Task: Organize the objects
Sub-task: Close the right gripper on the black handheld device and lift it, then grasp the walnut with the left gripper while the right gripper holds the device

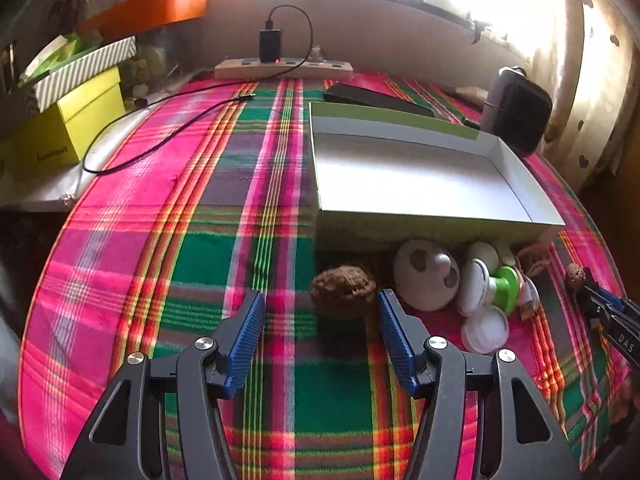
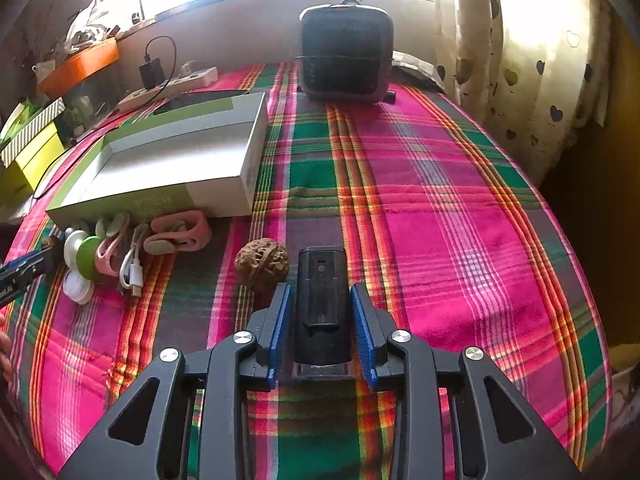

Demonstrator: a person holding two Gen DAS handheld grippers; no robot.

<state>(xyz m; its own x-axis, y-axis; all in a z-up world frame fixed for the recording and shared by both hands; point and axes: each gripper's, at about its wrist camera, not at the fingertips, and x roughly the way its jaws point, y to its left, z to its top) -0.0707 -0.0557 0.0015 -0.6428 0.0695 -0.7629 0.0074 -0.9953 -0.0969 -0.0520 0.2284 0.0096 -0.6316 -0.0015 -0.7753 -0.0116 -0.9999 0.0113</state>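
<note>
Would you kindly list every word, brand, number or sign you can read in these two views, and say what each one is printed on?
"DAS": white letters on the right gripper body, seen at the right edge of the left wrist view; the word may run on out of view.
Yellow-green box: dark print on its front, too blurred to read.
Open box: pale print on its green side and a small label on its white end, both too small to read.
Nothing else legible.
</note>
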